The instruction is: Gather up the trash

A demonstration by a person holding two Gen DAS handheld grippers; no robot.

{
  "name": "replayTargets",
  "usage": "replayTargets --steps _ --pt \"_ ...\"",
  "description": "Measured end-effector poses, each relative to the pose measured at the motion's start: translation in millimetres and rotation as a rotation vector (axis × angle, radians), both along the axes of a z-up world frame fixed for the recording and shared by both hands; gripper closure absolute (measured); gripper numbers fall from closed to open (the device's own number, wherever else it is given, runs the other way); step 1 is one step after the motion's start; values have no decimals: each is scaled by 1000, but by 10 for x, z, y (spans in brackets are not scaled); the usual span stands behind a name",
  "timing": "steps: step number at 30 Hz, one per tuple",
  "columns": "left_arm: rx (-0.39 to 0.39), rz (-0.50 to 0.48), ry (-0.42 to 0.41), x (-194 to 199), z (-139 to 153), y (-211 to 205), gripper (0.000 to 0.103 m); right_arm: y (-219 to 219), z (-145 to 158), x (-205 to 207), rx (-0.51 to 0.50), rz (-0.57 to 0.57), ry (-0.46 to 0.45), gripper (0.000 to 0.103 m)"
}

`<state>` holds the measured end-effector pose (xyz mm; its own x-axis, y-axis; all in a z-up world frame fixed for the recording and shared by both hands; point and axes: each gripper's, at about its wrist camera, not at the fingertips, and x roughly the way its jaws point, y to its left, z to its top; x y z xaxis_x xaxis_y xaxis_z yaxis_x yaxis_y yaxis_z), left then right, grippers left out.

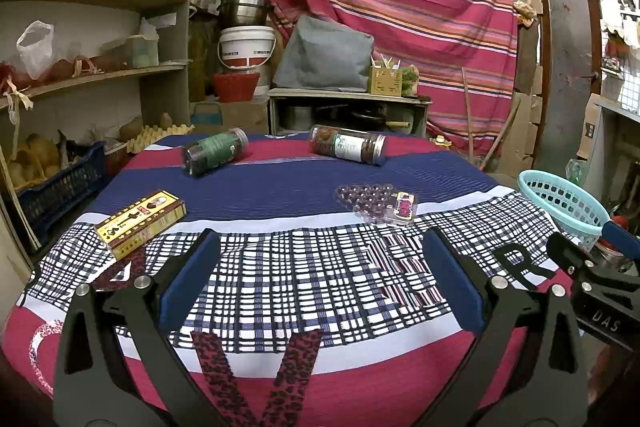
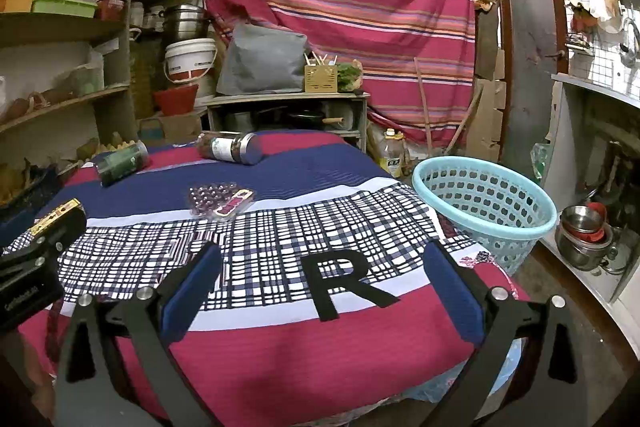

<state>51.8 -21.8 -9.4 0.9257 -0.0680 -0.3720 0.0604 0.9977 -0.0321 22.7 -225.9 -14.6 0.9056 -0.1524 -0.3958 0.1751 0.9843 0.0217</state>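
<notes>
- The desk point(image 1: 280, 183) is covered by a cloth in red, navy and white bands with a black plaid patch, plus a big black "R" point(image 2: 344, 283) near the front edge.
- Light blue basket point(image 2: 486, 205) stands off the desk's right side, lower than the top, looks empty from what I can see.
- Left claw point(image 1: 320, 279) hangs over the plaid part near the front, fingers spread wide, nothing between them.
- Right claw point(image 2: 320, 283) is the same deal: wide apart, empty, framing the "R". Its edge shows at the right of the left wrist view, just in front of the basket.
- Jar point(image 1: 347, 145) with brown stuff and a white-green label lies on its side at the far end, right of centre.
- Green jar point(image 1: 215, 151) lies on its side too, far left, well apart from the other one.
- Yellow box point(image 1: 141, 222) lies flat on the left, where the navy band meets the plaid.
- Blister pack point(image 1: 376, 203) of clear bubbles with a pink card lies about mid-desk, right of centre, nearer the basket side.
</notes>
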Motion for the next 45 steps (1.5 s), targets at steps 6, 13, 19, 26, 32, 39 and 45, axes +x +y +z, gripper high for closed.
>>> replayTargets --steps 6,13,19,26,32,39,45 --pt "0 0 0 -2 -1 -7 5 -25 -18 7 14 9 3 5" --pt "6 4 -4 -10 8 -12 5 -34 -31 18 23 20 5 5" --pt "15 13 -8 -11 32 5 5 -16 -48 23 23 38 7 5" --pt "12 23 -3 10 30 24 5 -12 -50 22 20 52 8 5" --pt "15 23 -10 -3 37 24 5 1 -49 24 19 53 7 5" --pt "15 24 -12 -4 36 28 5 10 -52 25 19 53 7 5" --pt "17 25 -10 -6 33 19 5 15 -53 24 21 53 7 5"
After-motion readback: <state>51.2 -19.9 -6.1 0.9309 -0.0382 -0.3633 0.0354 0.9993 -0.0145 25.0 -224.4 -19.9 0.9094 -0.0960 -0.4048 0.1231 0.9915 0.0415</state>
